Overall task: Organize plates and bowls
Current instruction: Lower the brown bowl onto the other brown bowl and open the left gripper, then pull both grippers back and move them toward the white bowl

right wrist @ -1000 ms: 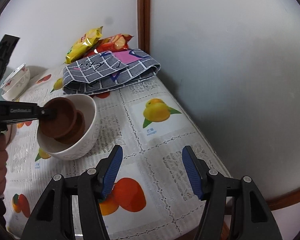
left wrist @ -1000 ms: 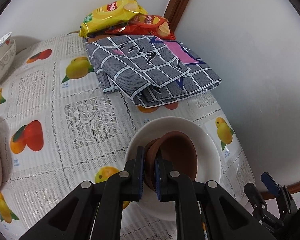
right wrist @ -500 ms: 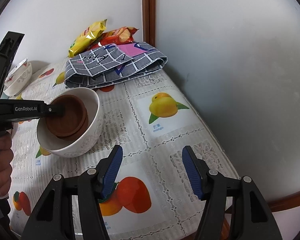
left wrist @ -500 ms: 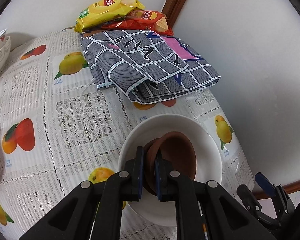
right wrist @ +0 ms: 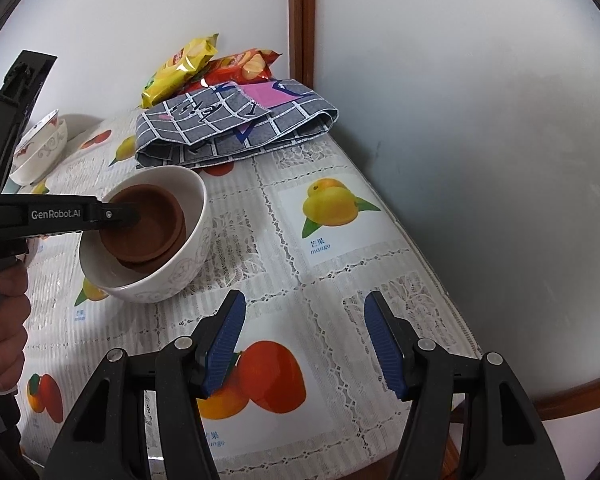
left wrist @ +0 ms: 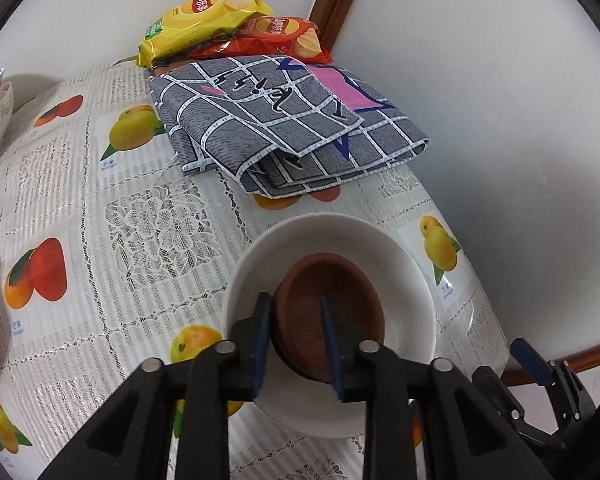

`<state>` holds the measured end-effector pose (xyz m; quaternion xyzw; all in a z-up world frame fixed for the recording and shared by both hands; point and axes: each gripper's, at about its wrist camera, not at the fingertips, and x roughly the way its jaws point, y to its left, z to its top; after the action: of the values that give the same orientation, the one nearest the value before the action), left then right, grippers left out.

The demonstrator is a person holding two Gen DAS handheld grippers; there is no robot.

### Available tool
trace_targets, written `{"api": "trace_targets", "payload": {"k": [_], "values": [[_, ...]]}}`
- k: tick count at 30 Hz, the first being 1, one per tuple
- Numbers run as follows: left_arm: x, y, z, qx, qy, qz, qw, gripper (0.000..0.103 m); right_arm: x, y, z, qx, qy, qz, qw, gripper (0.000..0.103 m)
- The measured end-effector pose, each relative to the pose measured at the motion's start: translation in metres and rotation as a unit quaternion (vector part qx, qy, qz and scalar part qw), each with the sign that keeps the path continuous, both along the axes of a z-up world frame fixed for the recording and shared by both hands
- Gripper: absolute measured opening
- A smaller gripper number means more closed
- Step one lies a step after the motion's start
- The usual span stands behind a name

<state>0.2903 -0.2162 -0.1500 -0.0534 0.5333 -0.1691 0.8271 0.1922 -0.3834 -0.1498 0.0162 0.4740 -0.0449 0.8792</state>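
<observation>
A white bowl [left wrist: 400,264] stands on the fruit-print tablecloth and holds stacked brown bowls [left wrist: 340,304]. My left gripper [left wrist: 296,340] is open, its jaws set apart around the near rim of the top brown bowl, which rests in the stack. In the right wrist view the white bowl [right wrist: 188,264] sits left of centre with the brown bowls [right wrist: 148,232] inside and the left gripper [right wrist: 128,216] reaching in from the left. My right gripper [right wrist: 304,344] is open and empty above the table's near right part.
A folded grey checked cloth [left wrist: 284,128] lies behind the bowl, with yellow [left wrist: 200,16] and red [left wrist: 276,36] chip bags at the wall. A patterned white bowl [right wrist: 40,148] stands far left. The table edge [right wrist: 452,304] and wall are close on the right.
The left gripper has lowered the brown bowl into the stack and opened its jaws, letting go of the rim. The right gripper has barely moved.
</observation>
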Motion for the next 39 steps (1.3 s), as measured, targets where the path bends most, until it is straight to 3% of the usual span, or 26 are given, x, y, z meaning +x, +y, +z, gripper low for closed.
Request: {"api": "trace_targets", "payload": {"k": [4, 9, 25, 29, 35, 39], "values": [[-0.004, 0.000, 0.004, 0.002, -0.001, -0.004, 1.0000, 0.028, -0.005, 0.000, 0.005, 0.000, -0.003, -0.004, 1.000, 0.061], [-0.015, 0.005, 0.018, 0.003, -0.014, -0.011, 0.9998, 0.039, -0.012, 0.005, 0.013, 0.001, -0.008, -0.006, 1.000, 0.061], [-0.088, 0.062, 0.081, 0.022, -0.093, 0.006, 0.9954, 0.040, -0.056, 0.041, 0.066, 0.005, -0.093, 0.004, 0.996, 0.061], [-0.113, 0.080, 0.098, -0.005, -0.126, 0.004, 0.9920, 0.040, -0.078, 0.058, 0.081, -0.015, -0.111, -0.004, 0.994, 0.062], [-0.147, 0.104, 0.115, -0.027, -0.159, -0.006, 0.9870, 0.041, -0.109, 0.073, 0.099, 0.006, -0.126, -0.028, 0.992, 0.064], [-0.159, 0.119, 0.117, -0.044, -0.146, -0.005, 0.9883, 0.045, -0.123, 0.080, 0.108, 0.024, -0.129, -0.026, 0.991, 0.065]]}}
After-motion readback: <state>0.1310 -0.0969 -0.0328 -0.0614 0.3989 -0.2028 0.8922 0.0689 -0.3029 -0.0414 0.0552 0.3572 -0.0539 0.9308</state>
